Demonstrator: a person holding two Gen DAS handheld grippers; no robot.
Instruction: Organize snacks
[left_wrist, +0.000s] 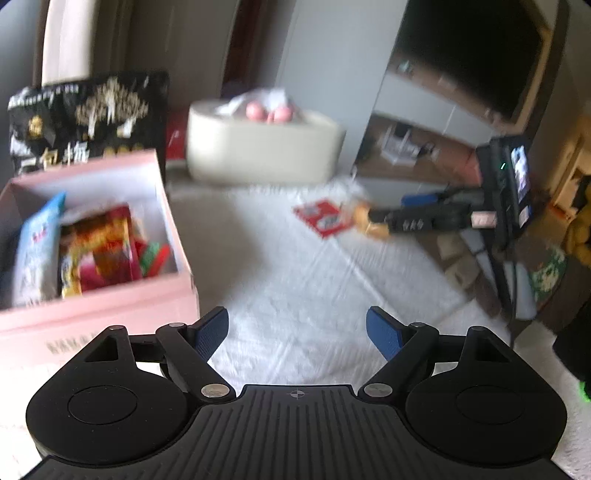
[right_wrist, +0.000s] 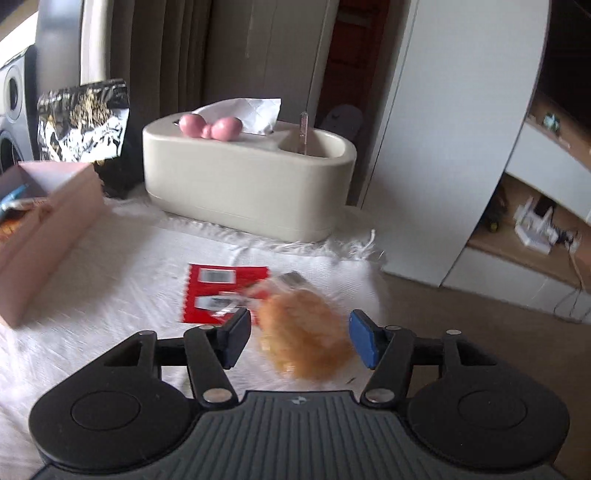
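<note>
The left hand-held gripper (left_wrist: 297, 334) is hovering with its jaws spread wide and nothing between them, over the white cloth (left_wrist: 303, 280) covering the table, just beside the pink box (left_wrist: 110, 295); that box is sitting open and is holding several snack packets, among them a pale blue packet (left_wrist: 38, 243) leaning against its near-left wall and a red and yellow packet (left_wrist: 101, 247) in the middle; behind the pink box a black bag with gold print (left_wrist: 85, 118) is standing upright; further from the box, towards the back of the table, a cream tissue holder (right_wrist: 247, 181) is sitting with a pink ornament (right_wrist: 210, 127) on its top and a white tissue (right_wrist: 243, 109) sticking out

The right hand-held gripper (right_wrist: 299, 338) is also standing open, its blue pads on either side of a golden pastry in clear wrapping (right_wrist: 303, 339); whether the pads are touching the wrapper I cannot tell, the pastry being blurred; a flat red packet (right_wrist: 218, 291) is lying on the cloth touching the pastry's far side, well apart from the pink box and between it and the pastry
</note>
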